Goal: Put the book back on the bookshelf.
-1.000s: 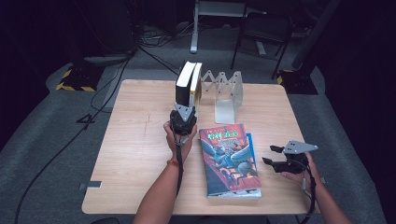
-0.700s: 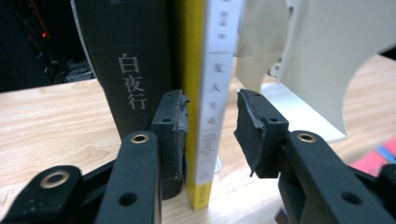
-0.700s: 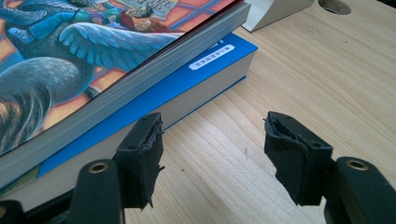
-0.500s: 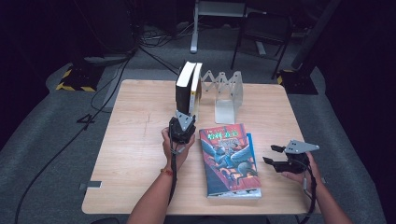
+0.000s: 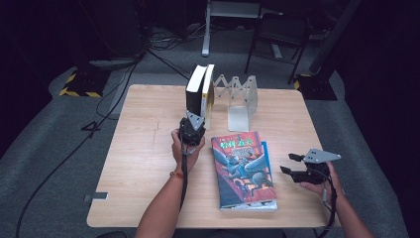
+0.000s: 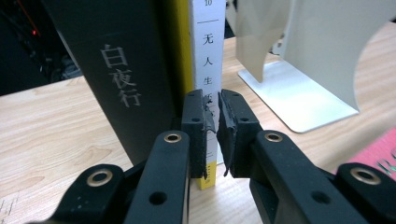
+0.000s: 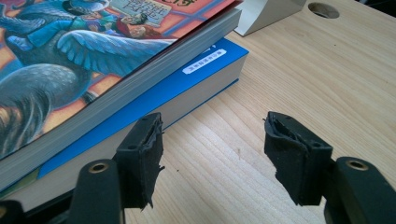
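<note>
White-spined, the thin book [image 6: 205,70] stands upright at the back of the wooden worktop [image 5: 143,148], touching a black book [image 6: 126,79] on 1 side, with a metal bookend [image 5: 241,101] just beside. The left claw [image 6: 213,133] sits right at its lower spine, jaws almost closed, nothing gripped. The right claw [image 7: 212,156] rests half open and empty beside 2 stacked books [image 7: 154,70] lying flat.

Both grippers are black: the left gripper [image 5: 192,130] trails a black cable, the right gripper [image 5: 295,166] carries a grey three-cornered plate. Brass-ringed screw holes stud the jaw arms; pad edges look frayed. Bare forearms, a wristband at lower centre.
</note>
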`<action>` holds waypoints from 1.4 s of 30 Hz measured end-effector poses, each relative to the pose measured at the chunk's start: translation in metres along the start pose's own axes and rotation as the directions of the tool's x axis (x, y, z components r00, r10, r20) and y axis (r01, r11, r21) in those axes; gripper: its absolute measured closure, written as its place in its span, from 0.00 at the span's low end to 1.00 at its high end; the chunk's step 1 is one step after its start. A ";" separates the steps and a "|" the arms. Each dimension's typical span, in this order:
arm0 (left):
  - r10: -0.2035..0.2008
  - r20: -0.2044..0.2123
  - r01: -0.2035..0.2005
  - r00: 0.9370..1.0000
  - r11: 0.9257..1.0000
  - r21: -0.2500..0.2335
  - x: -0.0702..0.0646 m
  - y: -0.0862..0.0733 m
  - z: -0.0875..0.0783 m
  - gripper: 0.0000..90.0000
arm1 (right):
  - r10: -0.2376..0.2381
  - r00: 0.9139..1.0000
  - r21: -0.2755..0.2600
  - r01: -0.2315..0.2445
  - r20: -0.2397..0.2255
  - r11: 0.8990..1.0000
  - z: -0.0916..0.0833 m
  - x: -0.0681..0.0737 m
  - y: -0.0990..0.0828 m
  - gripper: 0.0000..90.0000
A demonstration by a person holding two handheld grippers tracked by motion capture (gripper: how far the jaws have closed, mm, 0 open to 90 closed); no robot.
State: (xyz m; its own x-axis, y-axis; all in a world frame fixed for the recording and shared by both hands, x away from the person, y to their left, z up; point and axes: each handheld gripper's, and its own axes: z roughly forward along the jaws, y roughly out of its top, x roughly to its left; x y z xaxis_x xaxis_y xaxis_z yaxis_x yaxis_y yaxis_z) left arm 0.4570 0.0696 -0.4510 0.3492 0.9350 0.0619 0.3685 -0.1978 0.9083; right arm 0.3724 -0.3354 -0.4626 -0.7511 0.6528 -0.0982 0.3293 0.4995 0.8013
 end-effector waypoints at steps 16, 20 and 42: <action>0.239 0.290 -0.263 0.927 0.964 0.046 -0.005 -0.017 -0.058 0.63 | -0.010 1.000 -0.010 0.009 -0.028 1.000 -0.009 0.002 0.004 0.43; 0.267 0.361 -0.312 0.894 0.947 0.073 -0.005 -0.031 -0.076 0.57 | -0.057 0.995 -0.026 0.055 -0.084 0.998 -0.015 0.010 0.010 0.42; 0.274 0.523 -0.428 0.807 0.881 0.199 -0.006 -0.099 -0.121 0.38 | -0.148 0.949 0.141 0.193 -0.279 0.971 -0.028 0.068 -0.003 0.52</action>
State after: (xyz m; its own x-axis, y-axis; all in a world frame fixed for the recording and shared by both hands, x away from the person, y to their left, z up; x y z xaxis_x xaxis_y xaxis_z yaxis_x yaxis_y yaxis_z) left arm 0.3141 0.1190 -0.4911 0.8336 0.5462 0.0824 0.3466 -0.6333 0.6919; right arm 0.3040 -0.3083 -0.4549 -0.9210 0.3866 -0.0472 0.2557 0.6915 0.6756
